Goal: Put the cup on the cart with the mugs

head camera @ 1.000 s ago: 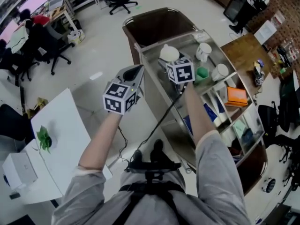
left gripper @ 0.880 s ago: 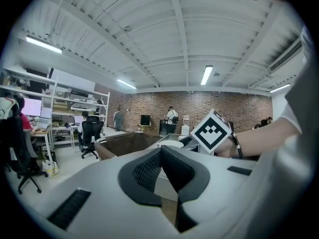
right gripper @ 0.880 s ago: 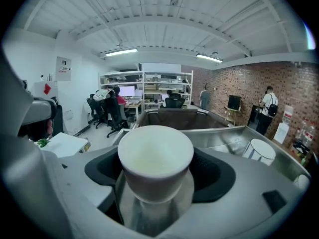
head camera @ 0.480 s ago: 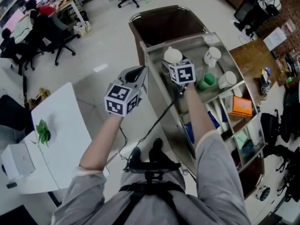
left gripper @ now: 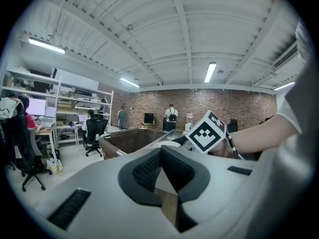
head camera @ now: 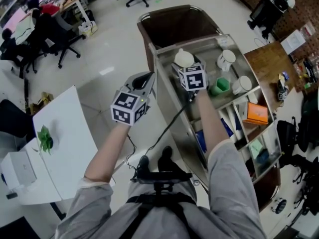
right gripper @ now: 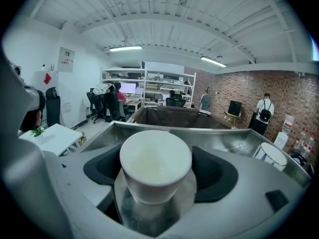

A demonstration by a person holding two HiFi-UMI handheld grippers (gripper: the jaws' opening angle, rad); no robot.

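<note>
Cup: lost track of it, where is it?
Head view: cup between the right hand-held gripper's jaws at the cart's top tray, left of the mugs.

Grey sleeves fill the lower frame. At bottom centre, black harness straps cross them under a black chest mount. A thin black cable runs to the right gripper. It and the left gripper share pale grey shells, dark textured pads and white cubes with black square markers.
</note>
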